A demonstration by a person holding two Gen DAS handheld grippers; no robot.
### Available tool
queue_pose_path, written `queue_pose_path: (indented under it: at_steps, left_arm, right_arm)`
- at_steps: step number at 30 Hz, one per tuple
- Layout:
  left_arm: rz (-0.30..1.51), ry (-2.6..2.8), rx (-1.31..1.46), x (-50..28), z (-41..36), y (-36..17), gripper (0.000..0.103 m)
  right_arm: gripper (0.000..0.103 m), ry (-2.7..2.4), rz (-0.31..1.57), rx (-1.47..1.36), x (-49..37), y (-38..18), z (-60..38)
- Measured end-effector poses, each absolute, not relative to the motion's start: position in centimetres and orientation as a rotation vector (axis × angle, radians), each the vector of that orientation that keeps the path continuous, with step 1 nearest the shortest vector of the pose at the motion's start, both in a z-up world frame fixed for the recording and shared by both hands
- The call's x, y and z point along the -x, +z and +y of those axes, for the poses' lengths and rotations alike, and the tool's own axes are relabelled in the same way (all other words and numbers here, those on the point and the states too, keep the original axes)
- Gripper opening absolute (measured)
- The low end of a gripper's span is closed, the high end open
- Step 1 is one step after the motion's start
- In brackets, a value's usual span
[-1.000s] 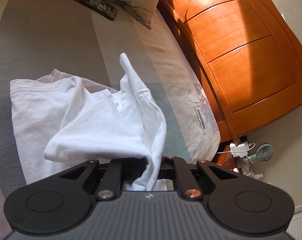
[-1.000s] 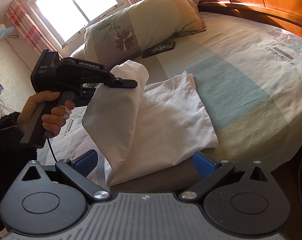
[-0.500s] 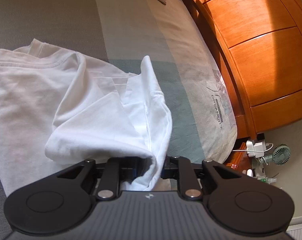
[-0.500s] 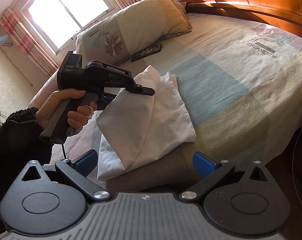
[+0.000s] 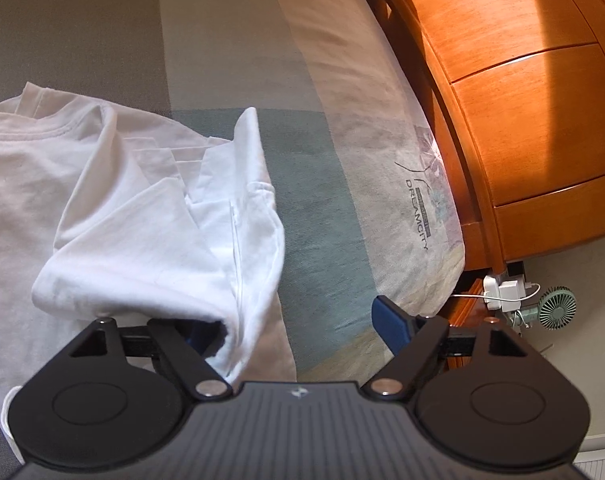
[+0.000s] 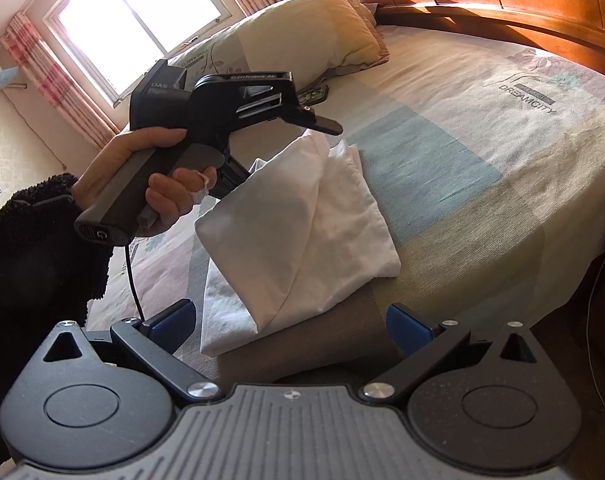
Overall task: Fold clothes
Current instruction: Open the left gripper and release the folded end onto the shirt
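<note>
One fold nearly laid: the left claw (image 5: 298,328), jaws opening, lets the white T-shirt (image 5: 114,216) drape off its left finger onto the bed (image 5: 322,208), while the right claw (image 6: 290,320) waits wide apart, empty, smoothing still ahead.

The bed (image 6: 482,184) is carrying a bedspread (image 5: 322,216) in grey, teal and cream bands, printed "DREAMCITY" near its 3 o'clock edge in the left wrist view. A white T-shirt (image 5: 114,208), partly folded, is lying on it at 9 o'clock, one flap standing raised off the lower layers. In the right wrist view a floral pillow (image 6: 302,36) is resting at 12 o'clock, with a dark flat object (image 6: 314,94) just beside it, too small to identify.
</note>
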State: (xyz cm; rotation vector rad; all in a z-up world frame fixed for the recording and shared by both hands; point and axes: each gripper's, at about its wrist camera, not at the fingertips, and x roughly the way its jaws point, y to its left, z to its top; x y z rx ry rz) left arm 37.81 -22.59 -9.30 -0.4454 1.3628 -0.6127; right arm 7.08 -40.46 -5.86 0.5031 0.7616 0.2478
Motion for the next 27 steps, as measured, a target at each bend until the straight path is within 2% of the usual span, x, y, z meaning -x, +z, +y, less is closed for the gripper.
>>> queue_pose_path:
  at_steps: [8,11,15,21,27]
  left_arm:
    - [1.271,-0.677,0.477,-34.8,-17.7,-7.1,0.080]
    - [1.207,-0.690,0.503,-33.2,-14.9,-6.1,0.085]
    - [1.204,-0.656,0.532,-32.5,-13.2,-7.0,0.085]
    - [1.256,-0.759,0.561,-32.6,-16.3,-7.8,0.085]
    - [1.280,-0.965,0.540,-31.6,-22.6,-6.8,0.085]
  right_arm:
    - [0.103,0.242,0.760,-0.509,-6.6,-5.8,-40.4]
    - [0.103,0.260,0.761,-0.504,-6.7,-5.8,-39.9]
    - [0.103,0.273,0.769,-0.488,-6.8,-5.6,-39.2]
    - [0.103,0.253,0.770,-0.467,-6.3,-5.1,-38.7]
    - [0.103,0.214,0.784,-0.468,-6.0,-5.1,-38.7]
